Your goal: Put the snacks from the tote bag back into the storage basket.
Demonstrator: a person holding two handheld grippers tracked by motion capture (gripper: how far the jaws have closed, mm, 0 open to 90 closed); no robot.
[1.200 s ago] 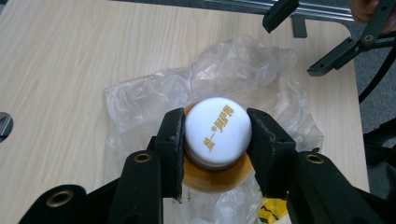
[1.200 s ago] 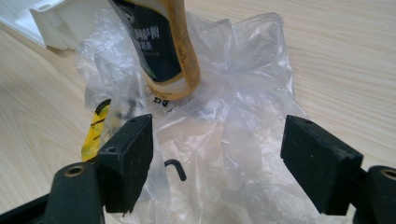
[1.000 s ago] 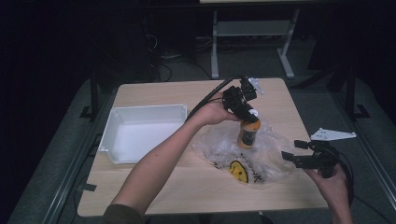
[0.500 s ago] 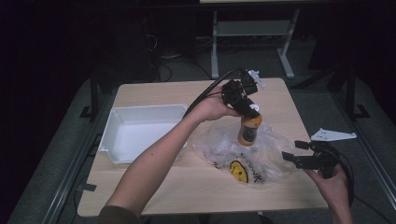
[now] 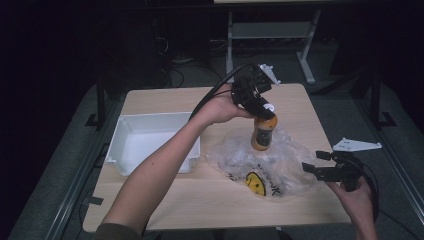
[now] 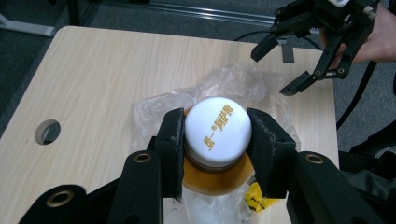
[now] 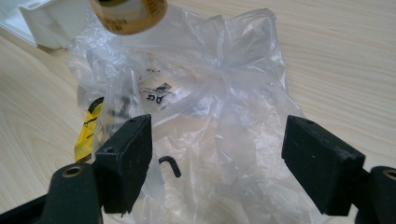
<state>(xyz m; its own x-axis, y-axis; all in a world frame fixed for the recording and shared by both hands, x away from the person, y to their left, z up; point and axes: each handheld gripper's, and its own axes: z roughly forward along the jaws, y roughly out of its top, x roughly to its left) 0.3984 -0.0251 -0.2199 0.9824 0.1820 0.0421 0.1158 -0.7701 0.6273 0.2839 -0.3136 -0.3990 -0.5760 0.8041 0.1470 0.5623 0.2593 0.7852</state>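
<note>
I have the left gripper (image 6: 218, 144) clamped on the white cap (image 6: 215, 127) of the orange bottle (image 5: 263, 132), its 2 pads pressing the cap's sides. The bottle hangs upright above the clear plastic bag (image 5: 270, 165), its base clear of the table (image 5: 165, 100) and apparently out of the bag.

The right gripper (image 7: 217, 163) stands with jaws wide apart, nothing between them, just beside the bag's near edge and not touching it.

My worry is the grip: the pads sit on the smooth cap alone, so the bottle could slip or swing if I move quickly. The film could also cling to the base and drag the bag along, since my right gripper isn't pinning it.

Hard to make out: the bottle's base against the crinkled film in the high view. In the right gripper view, the bottle is cut off at the top. The white tray (image 5: 150, 140) left of the bag looks bare inside, though my forearm hides its near corner.
</note>
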